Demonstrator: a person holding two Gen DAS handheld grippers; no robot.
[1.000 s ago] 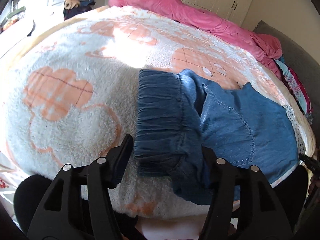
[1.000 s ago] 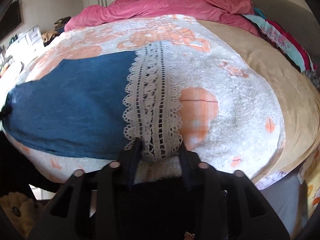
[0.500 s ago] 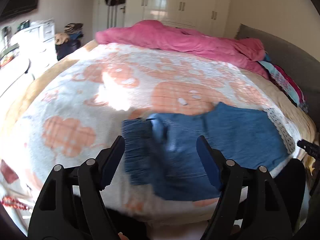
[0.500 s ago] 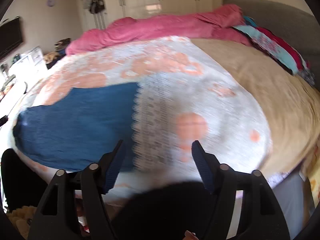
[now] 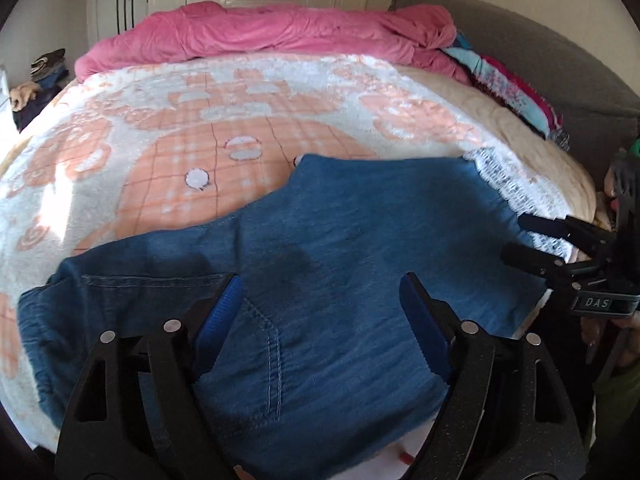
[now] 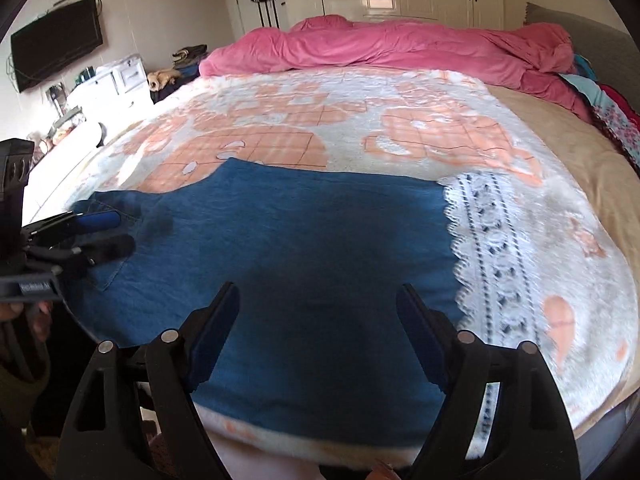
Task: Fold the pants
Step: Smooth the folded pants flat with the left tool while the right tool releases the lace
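Blue denim pants (image 5: 340, 248) lie flat across the near edge of the bed, waistband (image 5: 36, 320) to the left and white lace hem (image 5: 504, 184) to the right. My left gripper (image 5: 320, 280) hovers over the pocket area, its jaws opening, nothing pressed between them. In the right wrist view the pants (image 6: 300, 240) and lace hem (image 6: 492, 264) spread below my right gripper (image 6: 317, 287), which is open and above the leg cloth. Each gripper shows in the other's view: the right gripper (image 5: 514, 236) at the hem end, the left gripper (image 6: 124, 231) at the waist end.
The pants rest on a fluffy white and orange blanket (image 5: 240, 92). A pink duvet (image 5: 280, 32) is bunched along the far side. Colourful clothes (image 5: 508, 88) and a grey headboard (image 5: 560, 64) are on the right. A TV (image 6: 56, 48) and a white cabinet (image 6: 120, 76) stand at left.
Both grippers let go of the pants, the left of the waistband and the right of the lace hem. Both opened wide, drew back and shifted over the middle of the cloth.
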